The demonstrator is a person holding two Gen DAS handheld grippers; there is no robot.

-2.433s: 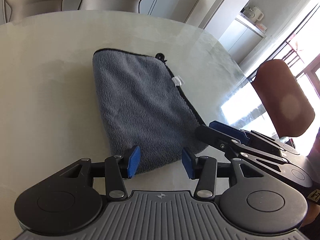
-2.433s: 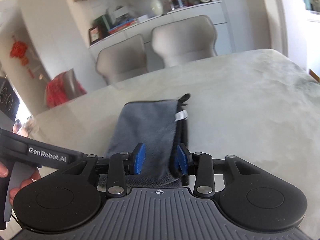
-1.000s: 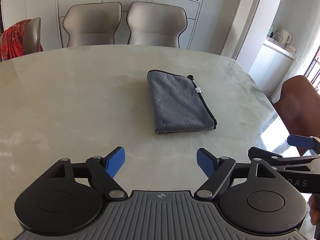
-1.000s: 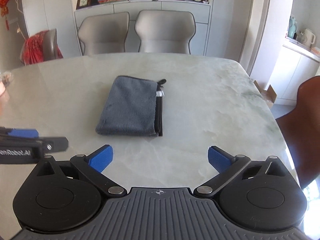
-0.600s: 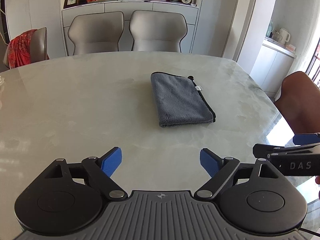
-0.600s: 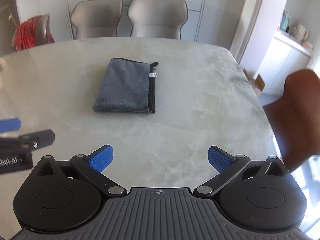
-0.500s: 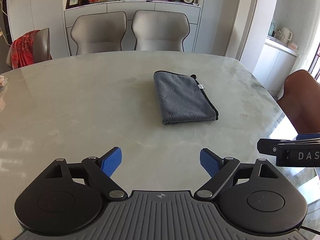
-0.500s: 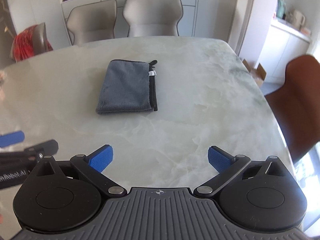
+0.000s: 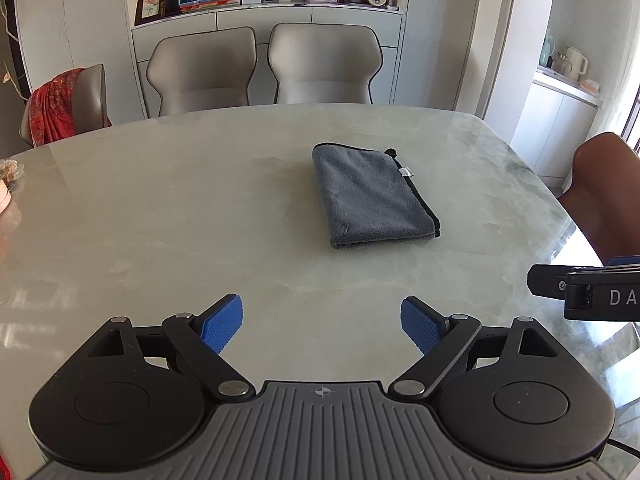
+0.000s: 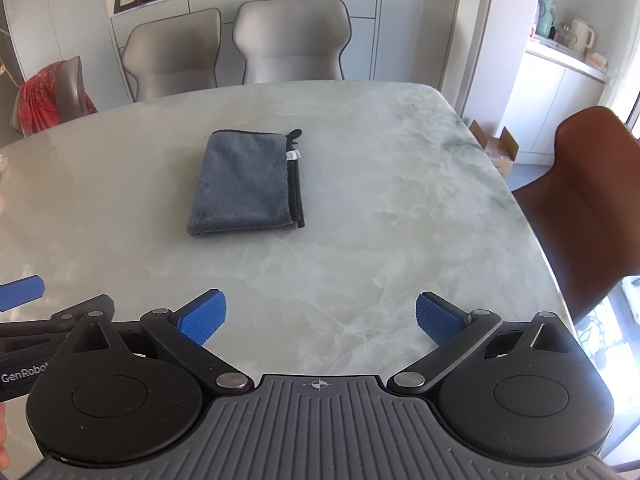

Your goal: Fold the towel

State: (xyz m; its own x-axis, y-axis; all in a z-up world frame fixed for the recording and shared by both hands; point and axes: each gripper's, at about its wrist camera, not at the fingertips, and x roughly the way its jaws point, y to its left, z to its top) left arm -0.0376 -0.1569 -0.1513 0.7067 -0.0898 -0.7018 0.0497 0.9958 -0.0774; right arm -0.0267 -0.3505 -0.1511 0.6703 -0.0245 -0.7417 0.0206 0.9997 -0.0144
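**Folded towel on the table, both grippers spread and clear of it**

Left wrist view: the left gripper (image 9: 322,324) hangs above the near part of the marble table (image 9: 160,216), its blue-padded fingers (image 9: 222,323) spread wide with nothing between them. The grey towel (image 9: 370,196) lies folded into a compact rectangle, flat on the table and well apart from the gripper, a little right of centre. Its black-trimmed edge runs down its right side, with a small white tag (image 9: 407,171) near the far corner. The right gripper's tip shows at the right border (only partly in frame). Two beige chairs (image 9: 264,66) stand behind the table.

Right wrist view: the right gripper (image 10: 320,318) is also spread wide and empty above the table's near part. The towel (image 10: 248,184) sits left of centre, well ahead of the fingers. A brown chair (image 10: 588,200) stands at the table's right side.
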